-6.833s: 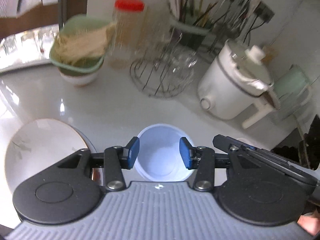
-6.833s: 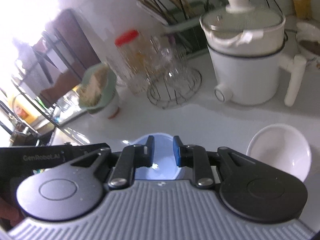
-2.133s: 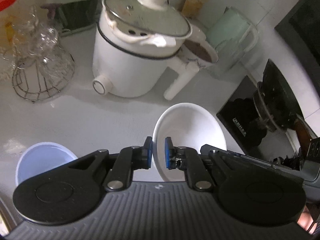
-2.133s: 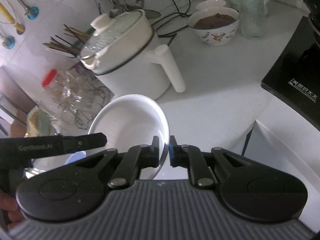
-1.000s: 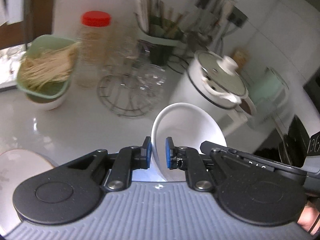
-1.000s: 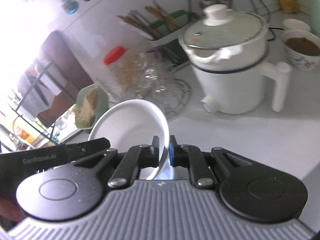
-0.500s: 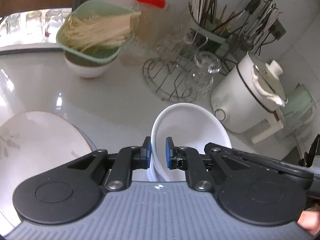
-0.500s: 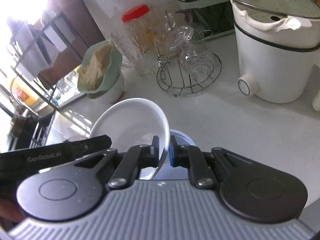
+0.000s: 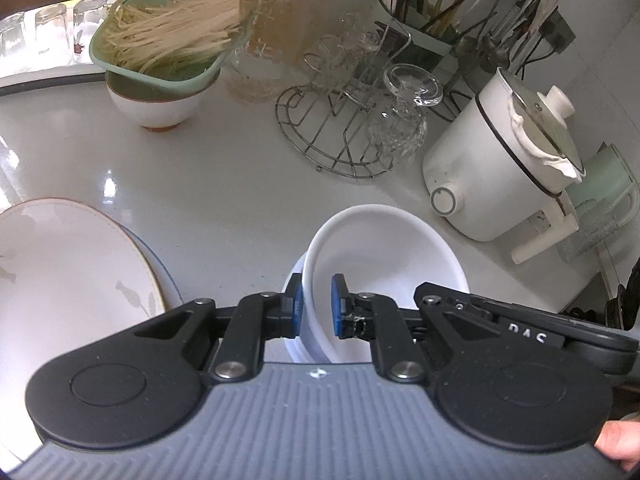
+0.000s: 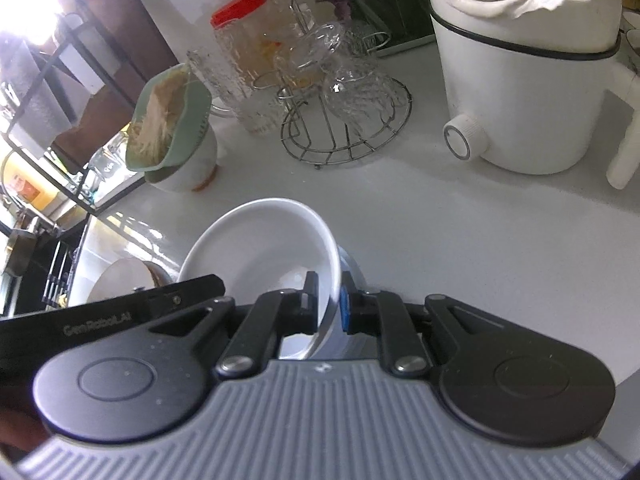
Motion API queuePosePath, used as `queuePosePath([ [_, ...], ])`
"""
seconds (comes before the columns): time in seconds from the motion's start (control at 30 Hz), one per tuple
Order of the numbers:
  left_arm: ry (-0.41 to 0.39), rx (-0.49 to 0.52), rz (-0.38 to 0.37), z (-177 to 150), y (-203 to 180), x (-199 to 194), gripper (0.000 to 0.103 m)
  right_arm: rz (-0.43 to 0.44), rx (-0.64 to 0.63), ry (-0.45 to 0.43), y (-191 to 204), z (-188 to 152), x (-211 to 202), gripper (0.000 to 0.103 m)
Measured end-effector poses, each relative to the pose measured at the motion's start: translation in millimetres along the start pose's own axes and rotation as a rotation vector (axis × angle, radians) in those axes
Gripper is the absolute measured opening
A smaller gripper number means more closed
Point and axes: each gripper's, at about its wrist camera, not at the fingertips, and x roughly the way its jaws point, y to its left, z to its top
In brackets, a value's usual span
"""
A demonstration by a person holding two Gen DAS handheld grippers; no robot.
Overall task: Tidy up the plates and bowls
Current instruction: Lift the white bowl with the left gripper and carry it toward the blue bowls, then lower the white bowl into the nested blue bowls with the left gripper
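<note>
A white bowl (image 9: pixel 384 248) hangs tilted between both grippers, just over a pale blue bowl (image 9: pixel 294 280) on the white counter. My left gripper (image 9: pixel 316 306) is shut on the bowl's left rim. On the opposite rim my right gripper (image 10: pixel 329 306) is also shut, with the white bowl (image 10: pixel 260 248) to its left and the blue bowl (image 10: pixel 352 272) peeking out beneath. Whether the two bowls touch is hidden. A stack of plates (image 9: pixel 60 272) with a leaf pattern lies to the left.
Behind stand a white electric pot (image 9: pixel 500 168), a wire rack of glasses (image 9: pixel 348 128), a green strainer of noodles (image 9: pixel 168 48) on a white bowl, a red-lidded jar (image 9: pixel 280 20) and a utensil holder (image 9: pixel 420 28). A black stove (image 9: pixel 624 296) is at the right.
Both grippers have come down with the white bowl held between them, swinging left until it sits right over the blue bowl. The plates have come into view at the left.
</note>
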Motion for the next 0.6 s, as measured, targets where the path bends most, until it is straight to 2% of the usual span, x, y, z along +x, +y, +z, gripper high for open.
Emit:
queuePosePath([
  [0.17,0.008,-0.010,0.007,1.5,-0.3,-1.2,0.015,0.015,0.010,-0.001,-4.7,2.0,-4.5,0.014],
  [0.2,0.010,-0.017,0.012,2.0,0.3,-1.5,0.019,0.018,0.013,0.004,-5.8,2.7,-5.1,0.014],
  [0.23,0.013,-0.027,0.015,2.6,1.8,-1.9,0.030,0.019,0.016,0.004,-6.5,3.3,-6.0,0.015],
  [0.3,0.007,-0.046,0.020,2.9,4.6,-3.8,0.046,0.021,0.016,0.001,-7.2,4.8,-8.3,0.015],
  [0.33,0.005,-0.051,0.020,3.2,5.5,-4.4,0.049,0.020,0.016,0.000,-7.7,5.5,-9.6,0.015],
  [0.4,0.010,-0.061,0.023,4.1,6.4,-5.0,0.050,0.021,0.021,0.003,-9.6,6.4,-11.3,0.022],
  [0.47,0.014,-0.070,0.023,4.9,6.9,-5.7,0.052,0.020,0.037,0.004,-12.5,7.2,-13.2,0.041],
  [0.5,0.017,-0.072,0.025,5.3,7.1,-6.1,0.054,0.021,0.045,0.004,-14.0,7.6,-13.5,0.045],
  [0.6,0.030,-0.081,0.026,6.1,7.8,-7.7,0.056,0.021,0.065,0.017,-17.0,8.2,-12.4,0.048],
])
